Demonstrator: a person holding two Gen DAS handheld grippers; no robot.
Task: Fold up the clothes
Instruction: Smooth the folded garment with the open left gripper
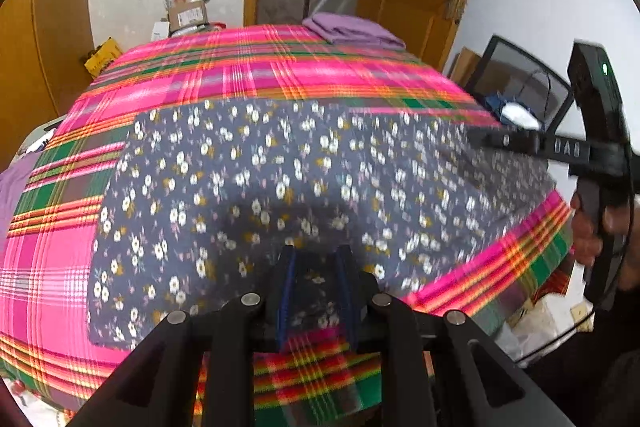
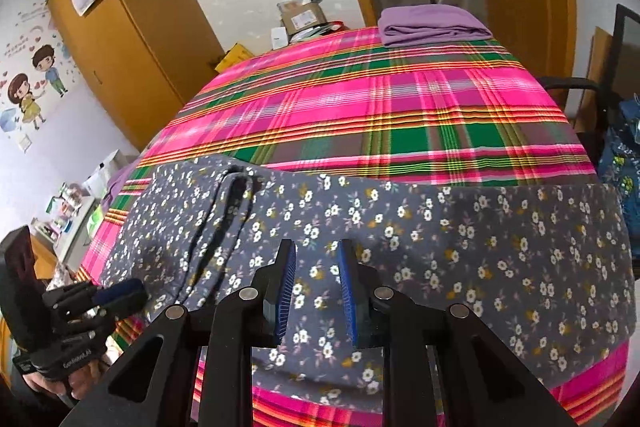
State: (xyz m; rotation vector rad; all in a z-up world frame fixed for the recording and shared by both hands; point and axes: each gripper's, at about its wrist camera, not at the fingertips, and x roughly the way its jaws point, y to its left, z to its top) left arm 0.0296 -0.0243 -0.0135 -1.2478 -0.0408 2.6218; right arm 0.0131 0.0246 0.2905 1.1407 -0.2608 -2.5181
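1. Bed (image 2: 400,99), pink-green plaid cover; serves as the folding surface.

2. Floral cloth (image 2: 460,251), grey with white flowers; lies flat on the near half of the bed, long axis running from 9 to 3 o'clock along the near edge. Its 9 o'clock end is bunched in soft ridges (image 2: 224,211), probably a fold begun or a sleeve tucked in; which end is the top cannot be told.

3. Purple pile (image 2: 432,23), folded, at 12 o'clock on the far corner; probably finished work set out of the way.

4. Right gripper (image 2: 316,291), over the cloth's near hem; jaws stand apart, cloth beneath them rather than pinched, likely lining up to take the edge.

5. Left gripper (image 1: 316,283), at the cloth's near edge toward 9 o'clock; cloth shows between the blue pads (image 1: 286,291), but blur hides whether they press on it, so a grip cannot be told.
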